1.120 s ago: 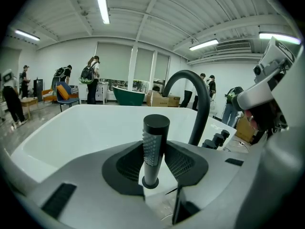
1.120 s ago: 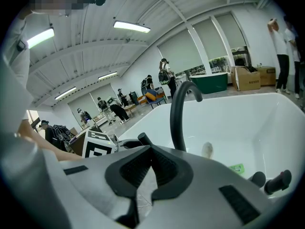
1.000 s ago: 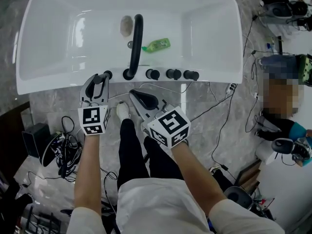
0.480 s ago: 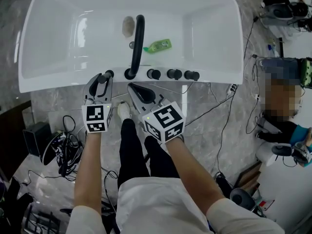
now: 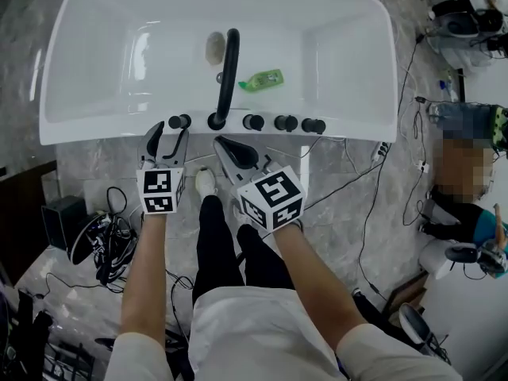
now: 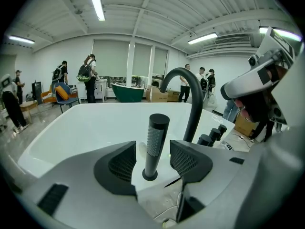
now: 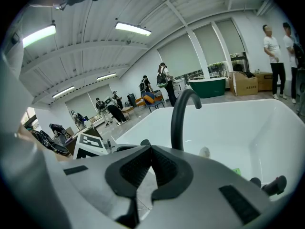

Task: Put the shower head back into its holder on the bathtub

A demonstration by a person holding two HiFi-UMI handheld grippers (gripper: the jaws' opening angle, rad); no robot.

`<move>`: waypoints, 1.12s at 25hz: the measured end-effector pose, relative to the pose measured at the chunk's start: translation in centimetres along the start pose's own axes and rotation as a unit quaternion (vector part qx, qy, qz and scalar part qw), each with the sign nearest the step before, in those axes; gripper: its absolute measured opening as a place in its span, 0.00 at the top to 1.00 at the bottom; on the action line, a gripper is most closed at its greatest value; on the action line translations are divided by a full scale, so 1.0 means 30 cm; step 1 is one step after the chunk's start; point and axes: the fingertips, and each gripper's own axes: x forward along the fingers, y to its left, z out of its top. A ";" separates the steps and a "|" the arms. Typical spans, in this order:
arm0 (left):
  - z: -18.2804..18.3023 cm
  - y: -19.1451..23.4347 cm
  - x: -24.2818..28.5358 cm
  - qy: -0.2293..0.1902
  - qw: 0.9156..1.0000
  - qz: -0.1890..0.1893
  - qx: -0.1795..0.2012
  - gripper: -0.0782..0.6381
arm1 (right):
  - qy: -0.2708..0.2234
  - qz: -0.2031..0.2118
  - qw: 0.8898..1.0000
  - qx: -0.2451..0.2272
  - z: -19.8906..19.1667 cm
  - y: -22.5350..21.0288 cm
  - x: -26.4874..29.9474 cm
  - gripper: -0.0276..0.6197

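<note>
Bathtub point(image 5: 95, 127) rim lies ahead of both grippers. Right gripper point(image 5: 227, 144) is clenched on nothing, near it. Left gripper point(image 5: 170, 133) has just been opening, its jaws released either side of the shower head point(image 6: 153, 142), which stands upright in its holder point(image 6: 149, 176) on the rim.

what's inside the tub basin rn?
A green bottle lying on its side and a pale oval patch, possibly the drain, on the bathtub floor. The black spout arches over the basin and hides a strip of floor beneath it.
</note>
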 end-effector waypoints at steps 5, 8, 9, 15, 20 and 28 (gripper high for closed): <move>0.034 -0.012 -0.086 -0.004 1.000 0.015 -0.002 0.59 | -0.007 0.005 1.000 -0.011 0.029 0.032 -0.052 0.93; 0.073 -0.030 -0.163 -0.014 1.000 0.022 -0.012 0.59 | -0.015 0.011 1.000 -0.021 0.057 0.059 -0.101 0.93; 0.087 -0.041 -0.189 -0.018 0.999 0.022 -0.015 0.59 | -0.019 0.012 0.999 -0.025 0.068 0.067 -0.120 0.93; 0.182 -0.125 -0.341 -0.041 0.998 0.037 -0.007 0.78 | -0.047 0.020 0.998 -0.046 0.136 0.109 -0.235 0.93; 0.267 -0.230 -0.499 -0.069 0.996 0.050 -0.007 0.83 | -0.072 0.039 0.995 -0.054 0.184 0.163 -0.372 0.93; 0.308 -0.397 -0.709 -0.096 0.993 0.075 -0.003 0.88 | -0.105 0.068 0.990 -0.064 0.183 0.231 -0.605 0.93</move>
